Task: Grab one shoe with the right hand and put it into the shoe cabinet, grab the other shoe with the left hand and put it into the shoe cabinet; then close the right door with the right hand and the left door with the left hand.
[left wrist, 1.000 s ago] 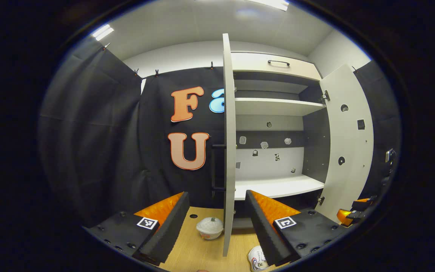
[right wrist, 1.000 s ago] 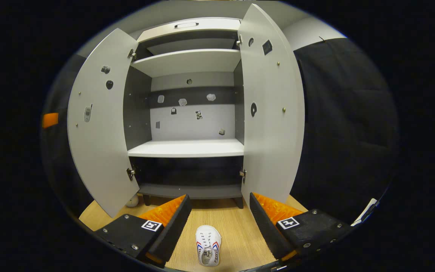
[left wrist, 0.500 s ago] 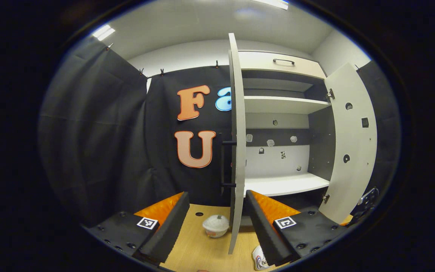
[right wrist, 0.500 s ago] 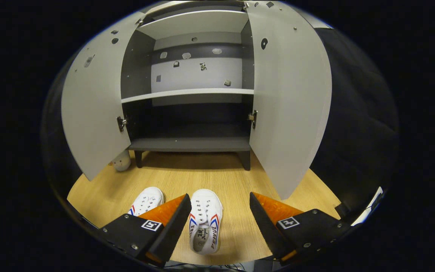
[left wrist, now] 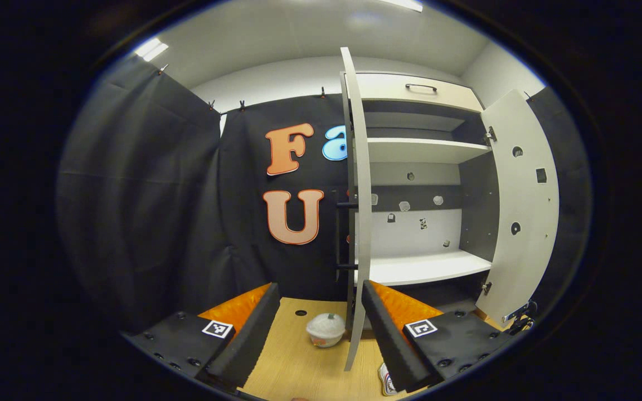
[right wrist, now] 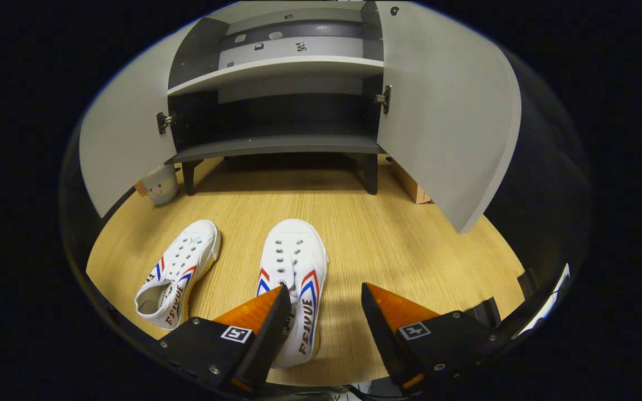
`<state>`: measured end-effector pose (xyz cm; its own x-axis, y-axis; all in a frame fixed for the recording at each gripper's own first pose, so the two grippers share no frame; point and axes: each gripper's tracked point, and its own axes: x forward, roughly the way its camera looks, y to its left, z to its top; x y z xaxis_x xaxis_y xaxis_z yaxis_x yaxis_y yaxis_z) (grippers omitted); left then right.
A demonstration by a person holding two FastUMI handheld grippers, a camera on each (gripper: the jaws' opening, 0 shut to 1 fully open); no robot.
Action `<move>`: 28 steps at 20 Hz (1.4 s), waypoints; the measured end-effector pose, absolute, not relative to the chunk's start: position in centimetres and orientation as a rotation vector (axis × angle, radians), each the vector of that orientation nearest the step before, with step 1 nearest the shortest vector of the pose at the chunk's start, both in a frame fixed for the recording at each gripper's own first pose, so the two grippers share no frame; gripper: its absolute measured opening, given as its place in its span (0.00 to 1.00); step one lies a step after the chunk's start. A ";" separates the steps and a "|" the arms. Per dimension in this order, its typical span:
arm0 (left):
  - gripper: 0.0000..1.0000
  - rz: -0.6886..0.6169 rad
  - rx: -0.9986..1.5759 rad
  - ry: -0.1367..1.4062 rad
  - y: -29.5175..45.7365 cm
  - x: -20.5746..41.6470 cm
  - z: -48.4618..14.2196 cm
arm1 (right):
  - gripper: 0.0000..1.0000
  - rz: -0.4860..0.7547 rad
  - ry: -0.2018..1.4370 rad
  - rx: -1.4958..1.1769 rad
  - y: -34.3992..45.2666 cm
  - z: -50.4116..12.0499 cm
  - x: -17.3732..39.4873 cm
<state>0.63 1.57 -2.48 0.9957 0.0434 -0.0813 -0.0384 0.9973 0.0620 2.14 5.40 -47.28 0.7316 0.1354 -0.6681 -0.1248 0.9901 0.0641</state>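
The cabinet [right wrist: 276,100] is standing at twelve o'clock in the right gripper view, both doors swung wide and its dark bottom shelf bare. Over the last second it has been sliding up toward the top of that view while the wooden floor [right wrist: 399,245] has been spreading out below, so the right gripper [right wrist: 321,312] has been tipping down and closing in on the shoes. That suggests the first step, the right-hand grab, is just beginning; nothing is in the cabinet yet.

The right door [right wrist: 449,117] is hanging at two o'clock and the left door [right wrist: 115,145] at ten o'clock. In the left gripper view the left door [left wrist: 357,223] is showing edge-on, a little right of where it stood a second ago, so the left gripper [left wrist: 318,328] is drifting only slightly and waiting.

The right shoe [right wrist: 294,278] is lying at six o'clock, toe toward the cabinet, its heel end partly hidden behind the right gripper's left finger. The left shoe [right wrist: 179,273] is lying just beside it at eight o'clock, apart from it. A sliver of a shoe [left wrist: 387,380] is peeking past the left gripper's right finger.

Both grippers are gaping wide with nothing between the fingers. The right one looks offset to the shoe's right, so it likely needs to shift left before closing.

A small pot [left wrist: 325,329] is sitting on the floor by the left door.
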 end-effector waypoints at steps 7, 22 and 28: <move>0.96 0.041 0.069 0.094 1.8 0.6 -3.0 | 0.55 0.149 0.831 0.101 6.4 -50.4 2.1; 0.97 0.044 0.083 0.098 2.0 0.4 -3.5 | 0.01 0.108 0.843 0.073 5.4 -49.0 2.2; 0.97 0.033 0.073 0.095 1.8 0.2 -4.0 | 0.01 0.118 0.787 0.092 5.0 -42.0 1.7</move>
<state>0.24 1.76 -3.99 0.9950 0.0359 -0.0931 -0.0290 0.9968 0.0744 1.67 5.01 -41.99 0.6999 0.1406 -0.7003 -0.0718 0.9893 0.1269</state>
